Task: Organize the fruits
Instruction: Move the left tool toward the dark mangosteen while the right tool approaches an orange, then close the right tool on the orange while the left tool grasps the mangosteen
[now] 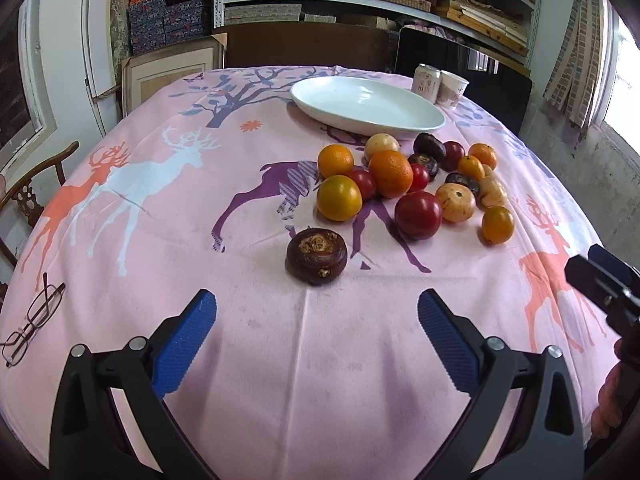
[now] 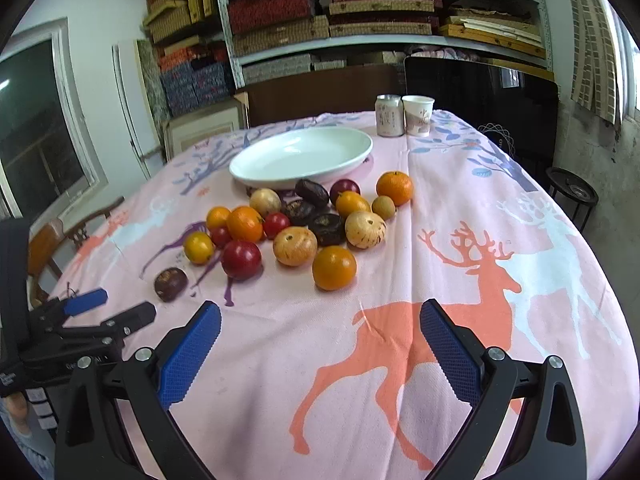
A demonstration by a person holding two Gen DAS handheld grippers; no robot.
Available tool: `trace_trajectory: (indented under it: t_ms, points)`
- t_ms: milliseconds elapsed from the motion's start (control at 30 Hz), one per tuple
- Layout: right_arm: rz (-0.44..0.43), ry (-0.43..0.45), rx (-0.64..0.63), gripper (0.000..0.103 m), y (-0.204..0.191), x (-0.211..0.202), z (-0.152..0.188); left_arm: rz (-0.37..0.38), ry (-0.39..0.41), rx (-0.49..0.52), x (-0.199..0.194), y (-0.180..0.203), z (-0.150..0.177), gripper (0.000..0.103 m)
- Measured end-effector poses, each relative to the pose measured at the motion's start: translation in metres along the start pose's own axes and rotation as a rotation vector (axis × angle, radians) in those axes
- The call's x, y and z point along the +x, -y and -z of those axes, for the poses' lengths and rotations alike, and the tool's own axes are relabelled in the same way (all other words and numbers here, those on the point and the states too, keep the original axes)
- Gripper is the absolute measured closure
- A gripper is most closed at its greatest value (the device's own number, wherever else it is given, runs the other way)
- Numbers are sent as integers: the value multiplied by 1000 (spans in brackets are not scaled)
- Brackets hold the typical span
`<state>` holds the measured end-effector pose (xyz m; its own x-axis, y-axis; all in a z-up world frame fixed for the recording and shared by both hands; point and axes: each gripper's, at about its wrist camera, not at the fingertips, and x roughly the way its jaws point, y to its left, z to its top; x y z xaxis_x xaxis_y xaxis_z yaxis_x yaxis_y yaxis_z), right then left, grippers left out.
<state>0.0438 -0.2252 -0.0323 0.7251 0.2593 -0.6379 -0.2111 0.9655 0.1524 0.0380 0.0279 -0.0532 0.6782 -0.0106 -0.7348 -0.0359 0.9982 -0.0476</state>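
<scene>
A pile of fruits lies on the pink deer tablecloth: oranges [image 1: 339, 197] [image 2: 334, 267], red apples [image 1: 418, 215] [image 2: 241, 259], yellow speckled fruits [image 2: 365, 229] and dark brown ones. One dark brown fruit [image 1: 316, 255] [image 2: 171, 283] lies apart, nearest my left gripper [image 1: 316, 320], which is open and empty just short of it. My right gripper [image 2: 320, 332] is open and empty, short of the front orange. An empty white plate [image 1: 416, 122] [image 2: 256, 172] stands behind the pile.
A can [image 2: 389, 116] and a paper cup [image 2: 417, 115] stand behind the plate. Eyeglasses [image 1: 32, 320] lie at the table's left edge. A wooden chair [image 1: 28, 196] stands left of the table. Shelves with boxes fill the back wall.
</scene>
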Motion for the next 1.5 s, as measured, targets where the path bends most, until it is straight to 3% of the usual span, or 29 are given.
trace_trajectory:
  t_ms: [267,800,867,1000,1100,1167,1500]
  points:
    - [14,-28,9,3,8,20,-11,63,-73,-41,28,-7,-17,4]
    - [34,-125,-20,3,9,76,-30,35,-139,-5,68,2,-36,4]
    - [13,-162,-12,17,11,86,-29,39,-152,-1,73,3,-36,4]
    - [-42,-224,48,31,21,100,-28,30,-166,24,77,6,-36,4]
    - [-54,-225,83,39,25,102,-28,4,-181,61,80,12,-35,4]
    - [-53,-223,85,50,25,104,-29,-19,-190,89,82,16,-34,4]
    - [-84,-231,86,57,24,107,-30,15,-188,112,80,13,-33,4]
